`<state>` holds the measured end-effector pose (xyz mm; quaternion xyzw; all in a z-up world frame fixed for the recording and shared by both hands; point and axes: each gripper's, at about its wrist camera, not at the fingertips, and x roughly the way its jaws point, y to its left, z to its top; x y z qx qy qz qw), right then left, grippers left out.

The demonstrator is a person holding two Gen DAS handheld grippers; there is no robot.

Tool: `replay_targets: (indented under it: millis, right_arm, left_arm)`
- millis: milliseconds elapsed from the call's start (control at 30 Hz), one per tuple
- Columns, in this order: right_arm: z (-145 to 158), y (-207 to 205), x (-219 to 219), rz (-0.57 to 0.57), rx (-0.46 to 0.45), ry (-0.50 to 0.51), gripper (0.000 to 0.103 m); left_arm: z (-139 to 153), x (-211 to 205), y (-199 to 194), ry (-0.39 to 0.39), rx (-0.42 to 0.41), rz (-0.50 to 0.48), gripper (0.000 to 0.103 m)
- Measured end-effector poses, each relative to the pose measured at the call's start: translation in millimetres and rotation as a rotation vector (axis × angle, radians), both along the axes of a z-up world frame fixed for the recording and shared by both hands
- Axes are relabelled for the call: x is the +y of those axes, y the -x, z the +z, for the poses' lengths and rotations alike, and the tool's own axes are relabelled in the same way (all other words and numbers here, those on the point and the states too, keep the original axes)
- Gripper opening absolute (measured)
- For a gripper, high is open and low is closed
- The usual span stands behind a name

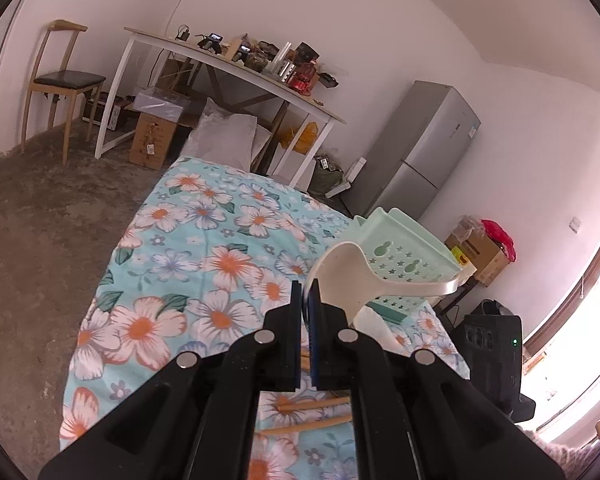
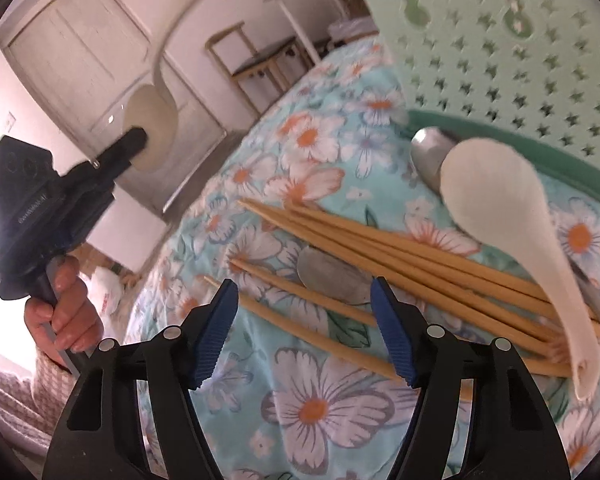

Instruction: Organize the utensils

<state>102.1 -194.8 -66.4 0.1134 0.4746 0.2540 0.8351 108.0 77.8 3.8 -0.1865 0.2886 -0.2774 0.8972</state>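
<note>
While the left gripper [image 1: 309, 300] holds a white spoon [image 1: 352, 276] by its bowl edge, fingers pressed narrow on it and the handle jutting toward the green basket [image 1: 404, 248], the right gripper [image 2: 304, 328] hangs with fingers partly spread and nothing between them, above the chopsticks [image 2: 380, 252] lying on the flowered cloth of the table [image 2: 324, 404]. A second white spoon [image 2: 512, 240] rests across the chopsticks, its bowl against a metal spoon [image 2: 428, 152] just beside the basket's dark-green base; another metal spoon [image 2: 328, 276] lies under the sticks. Judged from this, the step in hand is carrying the held spoon to the basket, which calls for clearing the pale-green rim before tipping the handle downward, since a thin pinch on the bowl edge may let it swivel. The right fingers would do well to straddle one near chopstick squarely rather than the crossed bundle. Open cloth lies wide on the far side of the table; the near table edge and the person's hand [image 2: 66, 312] on the left gripper's grip crowd the other side, so the two grippers should approach the basket in turn.
</note>
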Motion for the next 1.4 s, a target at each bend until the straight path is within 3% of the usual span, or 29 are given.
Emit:
replay_targets:
  millis: [233,433,533,633,1000,1067,1133,1233,1400]
  right_arm:
    - [-5.1,7.3,2.8,0.061,0.096,-0.001,0.064]
    - [12.0,9.0,14.0,0.073,0.01,0.078,0.057]
    - [13.1,4.1,22.7,0.062,-0.037,0.17,0.038]
    - [7.7,1.4,30.4,0.065,-0.062,0.264,0.028]
    - [-11.6,13.5,70.5,0.133,-0.25,0.659,0.028]
    - [-13.2,11.3,73.3,0.129,-0.269,0.676,0.025]
    - [-13.5,7.4,72.8,0.118,-0.272,0.668,0.013]
    - [-8.2,7.8,74.9,0.103,-0.3,0.67,0.005]
    - [18.7,21.5,69.6,0.089,-0.346,0.582,0.002]
  left_arm:
    - [-3.4,3.3,-2.0,0.011,0.002,-0.001,0.002]
    - [-4.2,4.5,-2.2,0.016,0.003,0.004,0.002]
    - [-5.7,6.8,-4.9,0.021,0.004,0.009,0.002]
    - [-7.4,10.1,-7.5,0.024,0.007,0.011,0.002]
    - [-11.5,14.8,-10.2,0.028,0.016,0.02,0.002]
    - [-11.1,16.2,-9.8,0.028,0.015,0.025,0.002]
    - [-10.1,18.2,-9.4,0.026,0.013,0.034,0.002]
    - [-6.0,20.1,-7.7,0.023,0.009,0.044,0.002]
    - [11.7,19.1,-0.1,0.01,-0.019,0.054,0.002]
